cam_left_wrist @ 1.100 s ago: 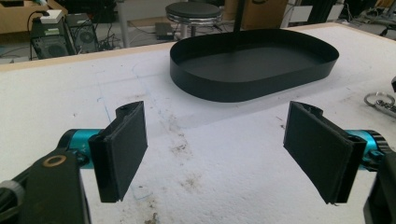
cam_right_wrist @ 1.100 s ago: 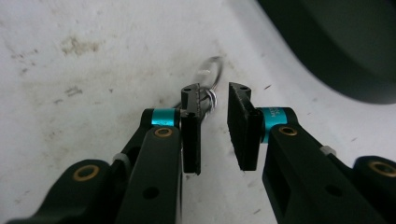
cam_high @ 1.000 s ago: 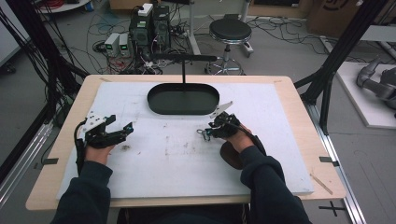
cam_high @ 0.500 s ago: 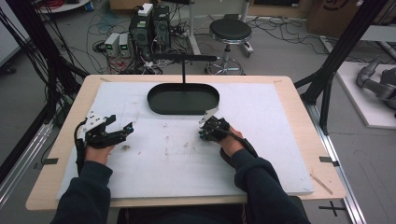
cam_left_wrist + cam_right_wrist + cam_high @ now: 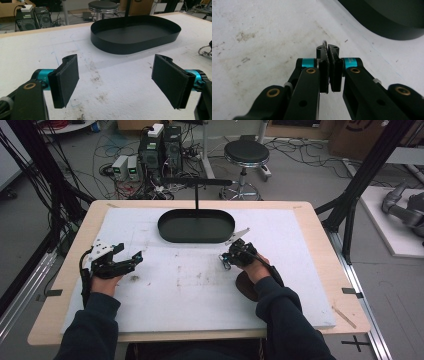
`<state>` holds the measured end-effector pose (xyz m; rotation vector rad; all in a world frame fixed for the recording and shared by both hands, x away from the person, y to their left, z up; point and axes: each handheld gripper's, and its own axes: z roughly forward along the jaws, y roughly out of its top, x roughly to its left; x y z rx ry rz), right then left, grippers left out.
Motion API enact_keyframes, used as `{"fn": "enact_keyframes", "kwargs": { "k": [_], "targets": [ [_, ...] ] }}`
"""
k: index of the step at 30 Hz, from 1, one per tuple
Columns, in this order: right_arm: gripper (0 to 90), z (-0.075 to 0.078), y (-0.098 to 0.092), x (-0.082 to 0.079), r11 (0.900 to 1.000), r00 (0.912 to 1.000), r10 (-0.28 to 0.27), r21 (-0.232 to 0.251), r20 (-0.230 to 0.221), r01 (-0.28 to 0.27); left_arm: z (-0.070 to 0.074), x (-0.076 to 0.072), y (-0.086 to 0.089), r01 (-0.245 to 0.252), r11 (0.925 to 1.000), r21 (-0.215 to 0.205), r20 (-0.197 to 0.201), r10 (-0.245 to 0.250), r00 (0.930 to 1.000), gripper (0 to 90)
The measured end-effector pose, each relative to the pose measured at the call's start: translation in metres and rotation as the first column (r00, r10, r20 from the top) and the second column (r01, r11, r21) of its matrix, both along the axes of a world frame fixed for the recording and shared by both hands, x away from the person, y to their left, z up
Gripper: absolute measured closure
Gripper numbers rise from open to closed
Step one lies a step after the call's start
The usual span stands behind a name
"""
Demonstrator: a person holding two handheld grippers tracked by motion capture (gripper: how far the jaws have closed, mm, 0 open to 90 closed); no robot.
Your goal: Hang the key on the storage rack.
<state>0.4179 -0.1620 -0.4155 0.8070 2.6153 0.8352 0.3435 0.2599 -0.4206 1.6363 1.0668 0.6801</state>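
The bench point(image 5: 300, 285) carries a white mat and, at its far middle, a black oval tray point(image 5: 196, 226) that looks empty, so nothing seems delivered yet. The left claw point(image 5: 131, 258) rests on the mat at the person's left, jaws spread wide and holding nothing. The right claw point(image 5: 227, 261), just in front of the tray's right end, is pinched on a small metal ring point(image 5: 325, 43). The pick-up looks done; probably the placing remains.
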Motion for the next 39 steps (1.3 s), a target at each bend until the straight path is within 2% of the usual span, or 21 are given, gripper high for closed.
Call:
{"fn": "enact_keyframes", "kwargs": {
  "k": [6, 12, 17, 19, 21, 22, 24, 28, 29, 30, 34, 35, 36, 37, 38, 39],
  "targets": [
    [88.8, -0.001, -0.002, 0.002, 1.0, 1.0, 0.006, 0.011, -0.008, -0.006, 0.0, 0.0, 0.0, -0.001, 1.0, 0.001, 0.0, 0.001, 1.0, 21.8],
    [88.0, -0.006, 0.0, 0.005, 1.0, 0.9999, 0.004, -0.011, -0.016, -0.004, 0.0, 0.0, 0.001, -0.004, 1.0, -0.003, -0.001, 0.004, 1.0, 21.8],
    [90.0, -0.006, 0.0, 0.004, 0.999, 0.9995, 0.026, -0.022, -0.018, -0.026, -0.001, 0.001, 0.001, 0.0, 1.0, 0.002, -0.003, 0.0, 1.0, 21.7],
    [90.0, -0.004, 0.0, 0.003, 0.999, 0.9991, 0.039, -0.011, -0.015, -0.039, -0.001, 0.001, 0.001, -0.003, 1.0, -0.001, -0.004, 0.003, 1.0, 21.8],
    [90.0, 0.0, -0.002, 0.002, 0.999, 0.9988, 0.048, 0.011, 0.008, -0.048, -0.001, 0.001, 0.001, -0.004, 1.0, -0.002, -0.003, 0.004, 1.0, 21.8],
    [90.0, 0.003, -0.003, 0.003, 0.999, 0.9989, 0.047, 0.023, 0.01, -0.047, -0.001, 0.001, 0.001, -0.002, 1.0, 0.0, -0.003, 0.002, 1.0, 21.8],
    [90.0, 0.011, -0.004, 0.005, 0.998, 0.9978, 0.061, -0.006, 0.028, -0.06, -0.001, 0.001, 0.0, -0.003, 1.0, -0.001, -0.004, 0.003, 1.0, 22.0],
    [90.0, 0.04, -0.005, 0.012, 0.997, 0.9925, 0.078, 0.018, 0.094, -0.08, -0.001, 0.001, 0.001, -0.002, 1.0, -0.001, -0.001, 0.002, 1.0, 22.1],
    [90.0, 0.04, -0.005, 0.012, 0.997, 0.9925, 0.078, 0.018, 0.094, -0.08, -0.001, 0.001, 0.001, -0.002, 1.0, -0.001, -0.001, 0.002, 1.0, 22.1],
    [90.0, 0.055, -0.006, 0.018, 0.996, 0.9877, 0.077, 0.042, 0.136, -0.084, -0.001, 0.001, 0.001, -0.006, 1.0, -0.006, -0.002, 0.006, 1.0, 22.1],
    [90.0, 0.075, -0.009, 0.032, 0.993, 0.9783, 0.048, 0.099, 0.202, -0.069, -0.001, 0.001, 0.001, -0.004, 1.0, -0.002, -0.003, 0.004, 1.0, 22.1],
    [90.0, 0.081, -0.011, 0.039, 0.989, 0.975, 0.034, 0.135, 0.22, -0.065, -0.001, 0.001, 0.001, -0.002, 1.0, -0.004, -0.002, 0.002, 1.0, 22.1],
    [90.0, 0.086, -0.012, 0.044, 0.988, 0.9744, 0.024, 0.145, 0.223, -0.058, -0.001, 0.001, 0.001, 0.001, 1.0, -0.003, 0.0, -0.001, 1.0, 22.1],
    [90.0, 0.089, -0.013, 0.048, 0.986, 0.9691, 0.014, 0.155, 0.246, -0.053, -0.001, 0.001, 0.001, 0.001, 1.0, -0.003, 0.0, -0.001, 1.0, 22.1],
    [90.0, 0.094, -0.015, 0.054, 0.982, 0.9682, -0.007, 0.184, 0.25, -0.04, -0.001, 0.001, 0.0, 0.003, 1.0, -0.004, -0.002, -0.003, 1.0, 22.2],
    [90.0, 0.098, -0.016, 0.059, 0.983, 0.9656, -0.013, 0.183, 0.26, -0.036, -0.001, 0.001, 0.0, 0.004, 1.0, -0.003, -0.004, -0.004, 1.0, 22.2]
  ]
}}
